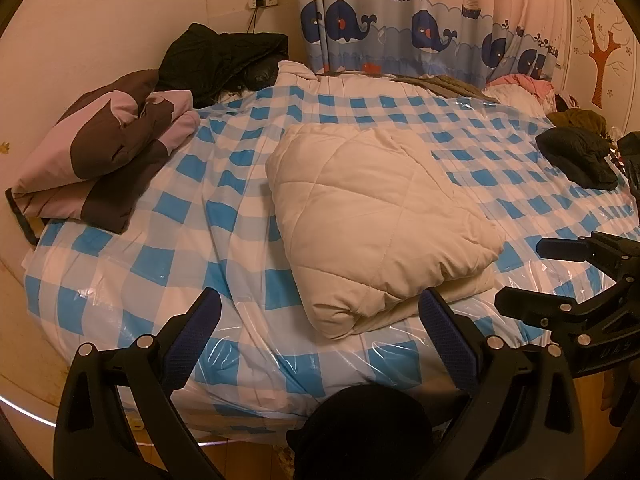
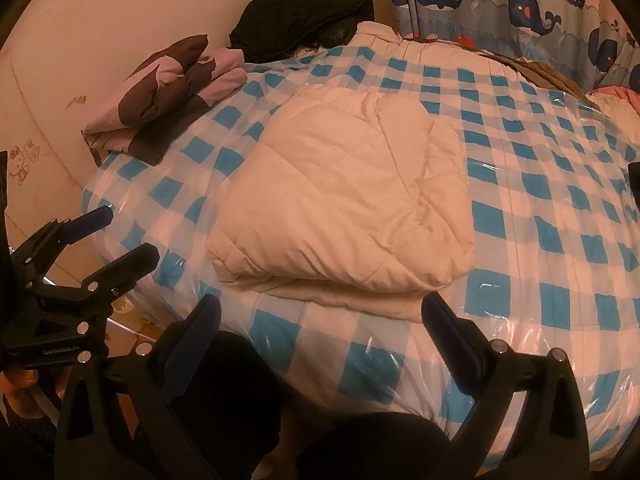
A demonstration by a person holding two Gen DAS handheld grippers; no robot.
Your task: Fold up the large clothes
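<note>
Both grippers, left (image 1: pixel 320 320) and right (image 2: pixel 320 320), hang released over our near bed edge, fingers spread, gripping nothing.
Folded cream quilted jacket (image 2: pixel 344 204), puffy with stitched diamonds, lies mid-bed on glossy blue-and-white checked plastic cover (image 2: pixel 540 240); we note bare cover all round it. Folded pink-and-brown garment (image 1: pixel 104 160) sits at far left edge.

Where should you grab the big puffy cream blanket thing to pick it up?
Probably the rounded folded edge of the cream quilted folded garment, nearest both open grippers. Come in low from the near bed side: the layers stack there, so the fingers can pinch them all together. A thinner layer sticks out underneath; catch that too.
</note>
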